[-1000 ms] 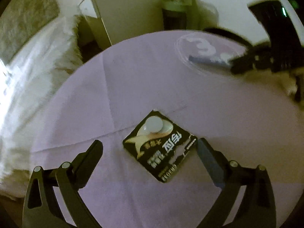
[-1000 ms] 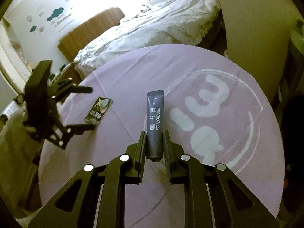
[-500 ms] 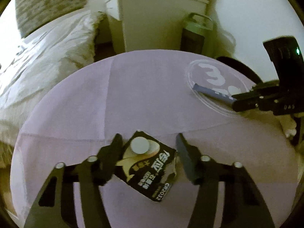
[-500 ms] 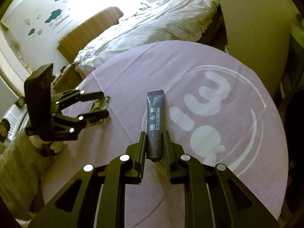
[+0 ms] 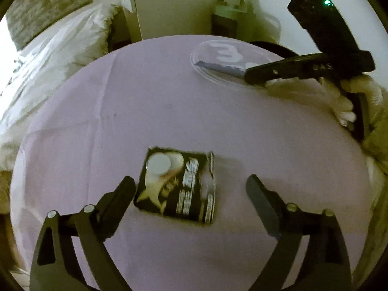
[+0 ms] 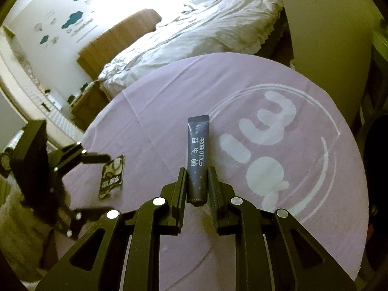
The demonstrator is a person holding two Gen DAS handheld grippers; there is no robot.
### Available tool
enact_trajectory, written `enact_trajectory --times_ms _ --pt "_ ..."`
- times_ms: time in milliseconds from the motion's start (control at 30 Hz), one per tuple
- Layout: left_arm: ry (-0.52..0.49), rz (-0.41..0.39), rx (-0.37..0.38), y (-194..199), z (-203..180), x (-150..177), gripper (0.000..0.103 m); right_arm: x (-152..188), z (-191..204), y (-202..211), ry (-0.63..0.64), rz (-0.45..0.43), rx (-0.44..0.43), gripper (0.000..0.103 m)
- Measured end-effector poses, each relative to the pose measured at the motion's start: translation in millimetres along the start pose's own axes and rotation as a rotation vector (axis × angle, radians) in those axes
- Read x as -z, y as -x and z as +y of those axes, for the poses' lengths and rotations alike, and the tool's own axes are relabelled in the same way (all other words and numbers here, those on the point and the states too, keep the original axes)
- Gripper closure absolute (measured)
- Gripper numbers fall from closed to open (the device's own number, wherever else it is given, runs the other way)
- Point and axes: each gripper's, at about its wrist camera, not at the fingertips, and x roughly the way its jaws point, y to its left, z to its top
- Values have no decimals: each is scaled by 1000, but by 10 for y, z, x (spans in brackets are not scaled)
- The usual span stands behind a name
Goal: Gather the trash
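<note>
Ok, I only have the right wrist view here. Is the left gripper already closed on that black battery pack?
Observer: No. In the left wrist view the left gripper is open, and the battery pack lies flat on the table between its fingers.
Operator: Is either finger touching it?
Observer: The left finger looks to be right at the pack's left edge. The right finger stands clear, with bare table between.
Operator: And my sachet, from that side?
Observer: The sachet sticks out of the right gripper, low over the table. I cannot tell whether its far end touches.
</note>
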Motion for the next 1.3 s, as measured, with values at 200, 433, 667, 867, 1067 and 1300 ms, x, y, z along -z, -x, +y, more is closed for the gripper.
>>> enact_trajectory --times_ms 200,433,667,867,1067,1300 --pt "57 -38 -39 55 122 16 43 -5 2 -1 -4 -8 4 84" --pt "124 -67 -10 77 39 -32 48 72 -5 108 -38 -35 -20 84" --pt "157 -148 8 278 -284 -136 48 163 -112 352 -76 -71 -54 84" --pt "141 -232 33 412 -706 -526 48 173 -435 838 -133 -167 -50 84" --pt "124 -291 68 254 -1186 -1084 47 257 -973 1432 -219 -284 22 84" --pt "104 -325 161 -120 -1735 -1778 47 511 -1757 1924 -367 -365 130 84"
